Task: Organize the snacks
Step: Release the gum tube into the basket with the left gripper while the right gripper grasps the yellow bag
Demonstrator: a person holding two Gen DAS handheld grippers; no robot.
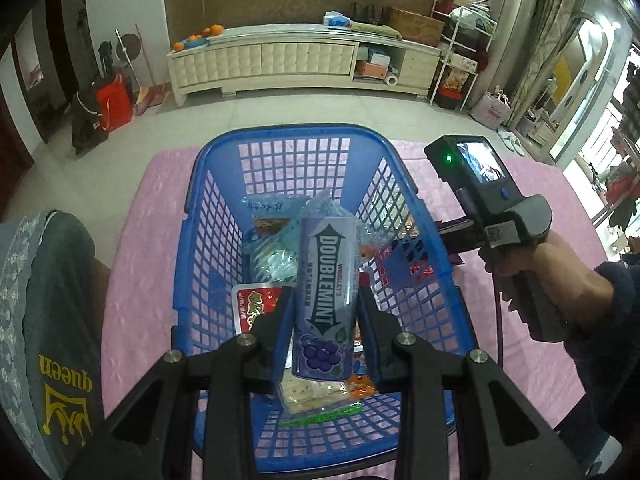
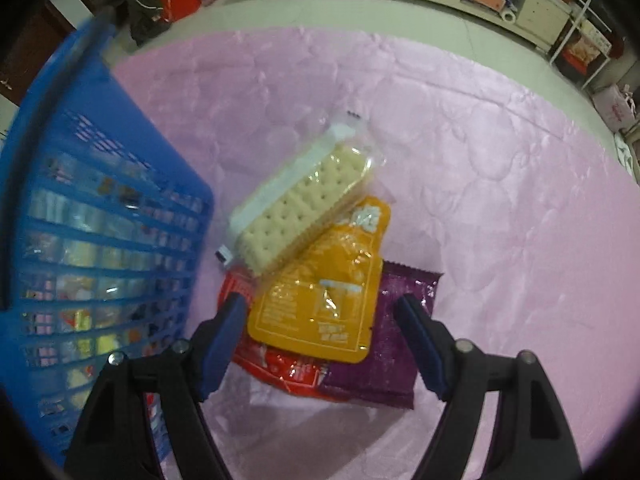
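Pinching one purple Doublemint gum bottle between its two blue-padded fingers, the left gripper holds it above the open top of one blue plastic basket; the bottle is a smooth rounded cylinder, its label reading "WRIGLEY'S DOUBLEMINT" over a picture of dark berries. The basket has lattice walls of small square holes and stands on a pink quilted cloth with a soft sheen. Inside it lie several snack packets in a loose heap, too overlapped to count exactly: a clear crinkled bag with blue print, a red tray-shaped pack with Chinese writing, and a clear pack of pale crackers edged in green. Out on the cloth, just beside the basket's right wall, the right gripper hangs with its fingers spread wide and nothing between them, over a pile of four packets. On top lies a clear wrapper of pale square crackers, dotted with holes. Under it is a glossy orange pouch shaped like a bottle, its small print unreadable. Beneath that lie a red foil packet and a shiny purple packet with crimped ends. A hand grips the right tool's black handle.
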